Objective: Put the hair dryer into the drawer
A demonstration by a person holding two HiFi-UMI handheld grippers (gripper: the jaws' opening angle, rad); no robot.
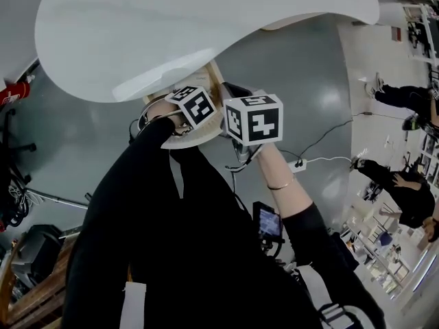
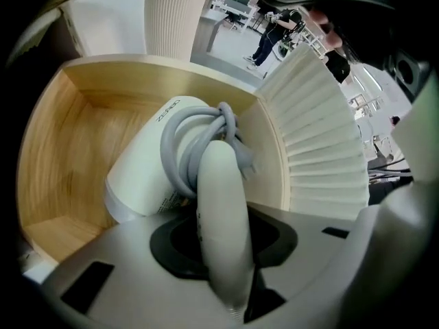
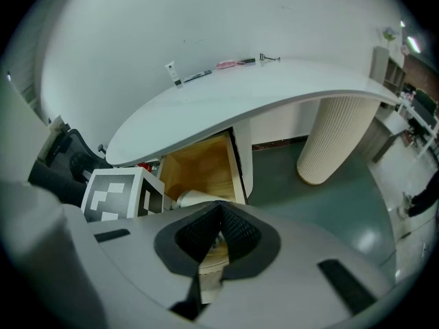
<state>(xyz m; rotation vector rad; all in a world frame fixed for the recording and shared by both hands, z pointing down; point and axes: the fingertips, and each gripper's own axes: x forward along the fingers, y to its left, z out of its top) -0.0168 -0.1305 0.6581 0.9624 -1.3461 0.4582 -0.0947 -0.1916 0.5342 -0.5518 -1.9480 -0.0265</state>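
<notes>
The white hair dryer (image 2: 140, 180) has its grey cord (image 2: 195, 132) wound round it. Its body lies low inside the open wooden drawer (image 2: 62, 149). My left gripper (image 2: 221, 249) is shut on the dryer's handle (image 2: 223, 204), which sticks up between the jaws. In the head view its marker cube (image 1: 194, 105) sits over the drawer (image 1: 209, 74), under the white table top (image 1: 171, 26). The right gripper's cube (image 1: 254, 118) is beside it. My right gripper (image 3: 218, 214) hangs above the drawer (image 3: 206, 160), shut on nothing. The dryer (image 3: 195, 199) shows just beyond its jaws.
A white ribbed panel (image 2: 322, 142) borders the drawer's right side. A ribbed column (image 3: 336, 139) holds up the table top (image 3: 240, 94), which carries small items (image 3: 226, 64). On the grey floor lie a power strip and cable (image 1: 302, 163). People (image 1: 405, 190) sit at the far right.
</notes>
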